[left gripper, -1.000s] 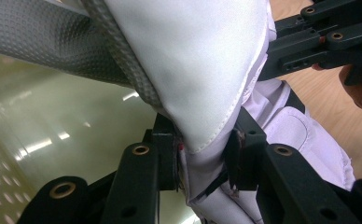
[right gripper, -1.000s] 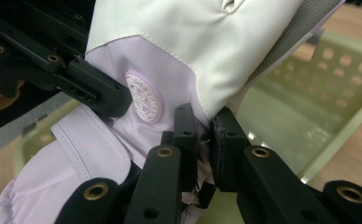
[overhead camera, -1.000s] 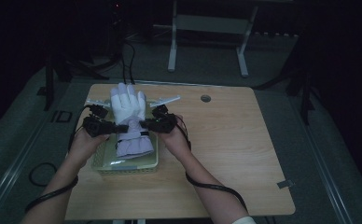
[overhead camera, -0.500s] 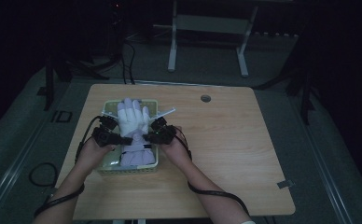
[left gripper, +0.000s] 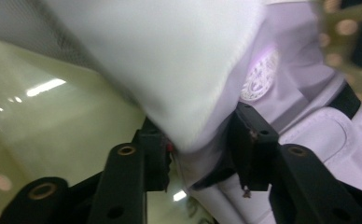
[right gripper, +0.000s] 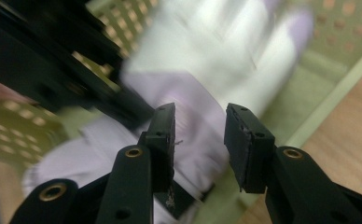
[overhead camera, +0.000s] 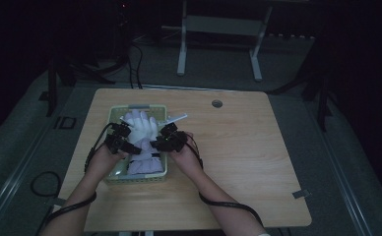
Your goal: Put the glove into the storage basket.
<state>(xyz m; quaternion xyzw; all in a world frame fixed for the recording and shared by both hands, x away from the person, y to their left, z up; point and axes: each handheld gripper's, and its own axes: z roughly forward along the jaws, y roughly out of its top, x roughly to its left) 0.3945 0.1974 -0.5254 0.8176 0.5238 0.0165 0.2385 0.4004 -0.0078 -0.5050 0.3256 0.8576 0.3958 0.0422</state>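
A white and lavender glove [overhead camera: 142, 129] lies in a pale green perforated basket [overhead camera: 111, 180] at the left of the wooden table. My left gripper [overhead camera: 131, 146] is at the glove's left side. In the left gripper view its jaws [left gripper: 200, 140] are shut on a fold of the glove [left gripper: 170, 60], near a round printed logo [left gripper: 258, 81]. My right gripper [overhead camera: 155, 144] is at the glove's right side. Its jaws [right gripper: 200, 121] stand open just over the lavender cuff [right gripper: 193, 107], with nothing pinched between them.
A white strip [overhead camera: 178, 117] sticks out over the basket's back right rim. A round cable hole [overhead camera: 217, 103] sits near the table's far edge. The table's right half [overhead camera: 258, 162] is bare wood. Dark floor, cables and a white frame lie beyond.
The glove, held up over the basket's far end a second ago, has come down into the basket. Both hands have moved toward the person. The right jaws now stand apart.
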